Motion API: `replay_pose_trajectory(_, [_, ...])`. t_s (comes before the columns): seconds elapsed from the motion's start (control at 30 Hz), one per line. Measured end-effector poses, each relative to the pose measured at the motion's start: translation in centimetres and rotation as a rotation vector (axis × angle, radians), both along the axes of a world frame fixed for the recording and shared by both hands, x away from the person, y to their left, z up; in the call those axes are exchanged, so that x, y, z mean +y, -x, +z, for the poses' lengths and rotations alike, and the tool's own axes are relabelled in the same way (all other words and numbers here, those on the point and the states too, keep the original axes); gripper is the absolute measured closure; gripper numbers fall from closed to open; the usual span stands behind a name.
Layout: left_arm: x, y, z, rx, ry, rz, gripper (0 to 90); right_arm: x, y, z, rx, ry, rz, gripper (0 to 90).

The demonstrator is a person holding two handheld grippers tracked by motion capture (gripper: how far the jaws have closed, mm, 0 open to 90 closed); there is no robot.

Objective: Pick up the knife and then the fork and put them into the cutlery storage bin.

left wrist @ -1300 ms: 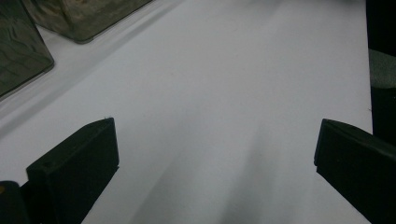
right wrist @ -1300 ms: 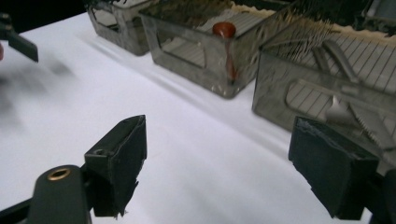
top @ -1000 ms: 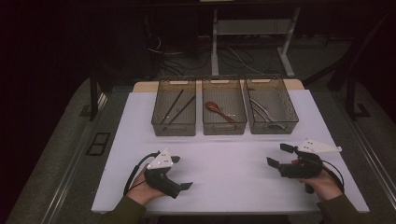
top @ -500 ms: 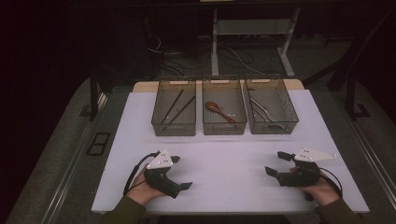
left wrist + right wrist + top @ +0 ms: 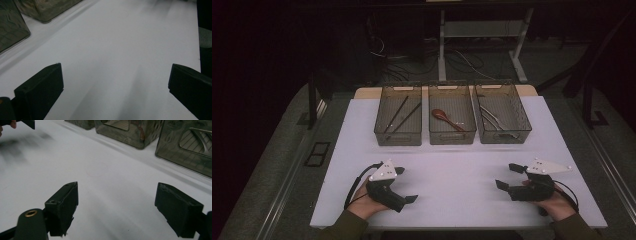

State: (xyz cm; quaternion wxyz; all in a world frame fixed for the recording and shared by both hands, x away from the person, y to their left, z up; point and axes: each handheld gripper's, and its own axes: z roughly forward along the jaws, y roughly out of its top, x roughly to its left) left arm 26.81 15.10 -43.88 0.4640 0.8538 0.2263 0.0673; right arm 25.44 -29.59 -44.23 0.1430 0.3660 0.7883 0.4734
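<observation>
My left gripper (image 5: 406,185) rests on the white table top (image 5: 452,165) near the front left, held by a hand. Its jaws stand wide open with nothing between them, as the left gripper view (image 5: 115,87) shows. At the front right, my right gripper (image 5: 508,176) lies in the other hand, jaws apart over bare white surface (image 5: 117,207). Three clear bins stand in a row at the back. The left bin (image 5: 398,142) holds black chopsticks (image 5: 402,114), the middle bin (image 5: 452,141) a red spoon (image 5: 446,118), the right bin (image 5: 504,140) metal utensils (image 5: 494,120).
The white top ends close behind both hands at the front edge (image 5: 452,227). A wide bare stretch lies between the grippers and the bins. Dark floor, cables and a desk frame (image 5: 482,30) sit beyond the table.
My right gripper has drawn back a little toward the front edge and settled lower. The left gripper has kept still. Both stay open.
</observation>
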Motion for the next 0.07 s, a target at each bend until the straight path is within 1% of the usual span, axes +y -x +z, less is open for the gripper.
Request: replay_pose_trajectory(0.07, [-0.01,-0.03,-0.03,0.001,-0.002,0.003,0.0,0.03,0.05,0.04,-0.001,0.001,0.0,19.2])
